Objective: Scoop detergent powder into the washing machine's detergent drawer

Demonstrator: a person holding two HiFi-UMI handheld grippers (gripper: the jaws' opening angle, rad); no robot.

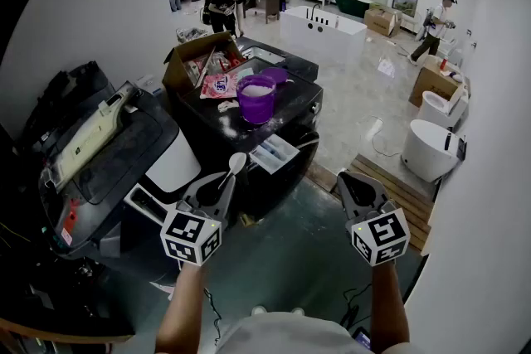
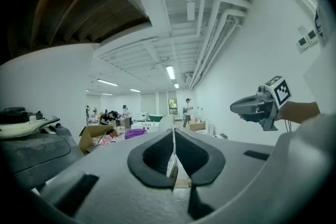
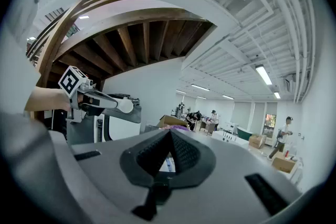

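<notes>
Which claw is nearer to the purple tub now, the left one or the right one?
Left. The left claw, holding a white spoon, is just in front of the purple tub; the right claw is farther off, to the tub's front right.

- Washing machine (image 1: 292, 122) at frame centre.
- On its top: bucket (image 1: 256, 99); cardboard box (image 1: 189, 62) up-left of bucket.
- Drawer (image 1: 274, 153) juts from machine's front, below bucket.
- Second appliance (image 1: 108, 149) at left of frame, beside washing machine.
- Left claw (image 1: 217, 185) at lower centre-left, below washing machine; spoon (image 1: 236, 165) between its jaws, spoon bowl just left of drawer.
- Right claw (image 1: 353, 182) at lower right, over floor, apart from washing machine.
- Wooden pallet (image 1: 402, 193) right of right claw.
- Two tubs (image 1: 427, 147) at right edge.
- Long bathtub (image 1: 325, 31) at upper centre, above washing machine.
</notes>
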